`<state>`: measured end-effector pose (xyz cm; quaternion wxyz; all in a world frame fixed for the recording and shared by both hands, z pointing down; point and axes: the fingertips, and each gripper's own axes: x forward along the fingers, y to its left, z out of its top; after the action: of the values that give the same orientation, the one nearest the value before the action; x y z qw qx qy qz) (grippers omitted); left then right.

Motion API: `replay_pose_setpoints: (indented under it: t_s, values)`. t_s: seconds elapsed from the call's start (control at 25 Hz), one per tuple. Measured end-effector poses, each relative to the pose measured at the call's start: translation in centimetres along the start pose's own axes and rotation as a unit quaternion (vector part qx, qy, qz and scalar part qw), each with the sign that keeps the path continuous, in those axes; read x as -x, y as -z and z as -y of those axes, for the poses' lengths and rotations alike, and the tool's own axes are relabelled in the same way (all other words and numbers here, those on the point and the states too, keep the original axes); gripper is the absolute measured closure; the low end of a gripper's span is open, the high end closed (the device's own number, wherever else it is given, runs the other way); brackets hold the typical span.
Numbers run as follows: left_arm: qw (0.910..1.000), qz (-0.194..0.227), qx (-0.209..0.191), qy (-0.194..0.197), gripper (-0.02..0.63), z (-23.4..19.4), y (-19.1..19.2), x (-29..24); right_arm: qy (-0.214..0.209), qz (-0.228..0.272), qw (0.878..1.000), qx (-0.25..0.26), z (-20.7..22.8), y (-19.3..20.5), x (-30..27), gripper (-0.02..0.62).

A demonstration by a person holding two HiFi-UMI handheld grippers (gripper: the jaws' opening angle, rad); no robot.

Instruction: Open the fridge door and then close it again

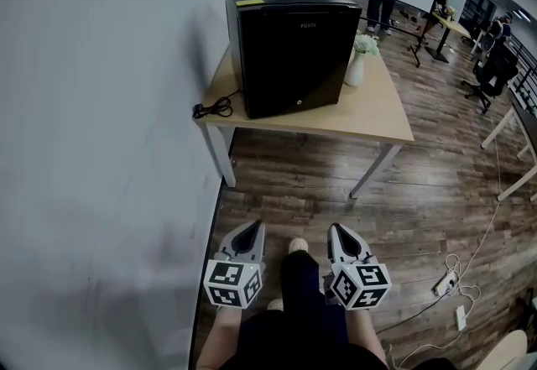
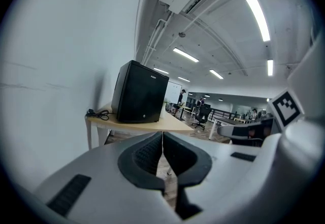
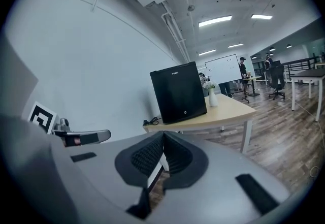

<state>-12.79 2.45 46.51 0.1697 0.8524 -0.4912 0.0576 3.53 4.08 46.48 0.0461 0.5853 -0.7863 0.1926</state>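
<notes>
A small black fridge [image 1: 289, 45] stands on a wooden table [image 1: 382, 112] against the white wall, its door closed. It also shows in the left gripper view as the black fridge [image 2: 138, 93] and in the right gripper view as the black fridge [image 3: 177, 93]. My left gripper [image 1: 250, 230] and right gripper [image 1: 340, 231] hang low over the floor, well short of the table. Both are shut with nothing between the jaws. The left gripper [image 2: 161, 134] and the right gripper [image 3: 162, 134] point toward the fridge.
A white vase with flowers [image 1: 359, 59] stands to the right of the fridge. A black cable [image 1: 214, 106] lies coiled on the table's left end. People, office chairs and desks fill the far right. A power strip and cords [image 1: 449, 289] lie on the wooden floor at right.
</notes>
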Motion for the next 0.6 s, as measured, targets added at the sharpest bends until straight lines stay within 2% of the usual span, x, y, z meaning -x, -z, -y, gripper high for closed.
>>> replay_pose_setpoints:
  t_s: [0.6]
  values:
    - [0.9996, 0.015, -0.002, -0.023, 0.600, -3.6, -4.3, -8.8, -0.049, -0.009, 0.999, 0.011, 2.4, -4.1, -10.4, 0.604]
